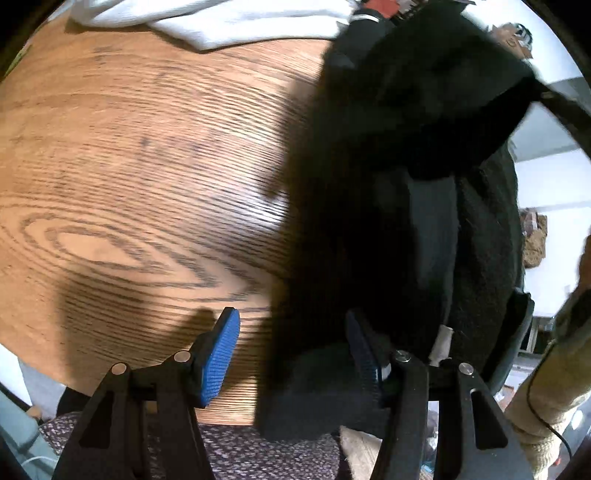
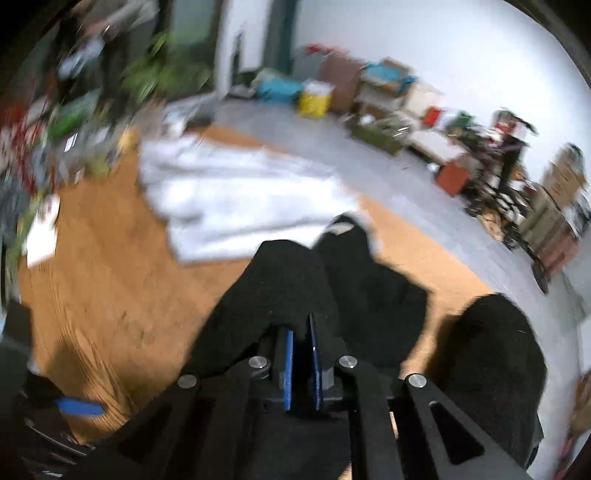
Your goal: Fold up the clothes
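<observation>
A black garment (image 1: 399,192) hangs lifted over the right side of the wooden table (image 1: 129,177). My left gripper (image 1: 295,343) is open near the table's front edge; its blue left pad (image 1: 221,354) is bare and the right pad is partly covered by the black cloth. In the right wrist view my right gripper (image 2: 301,363) is shut on the black garment (image 2: 288,288), which bunches up ahead of the fingers and trails onto the table (image 2: 103,266). The view is blurred.
A white garment lies at the far side of the table (image 1: 229,22), also in the right wrist view (image 2: 236,195). Boxes and clutter (image 2: 369,96) line the white wall beyond a grey floor. Papers (image 2: 42,229) lie at the table's left edge.
</observation>
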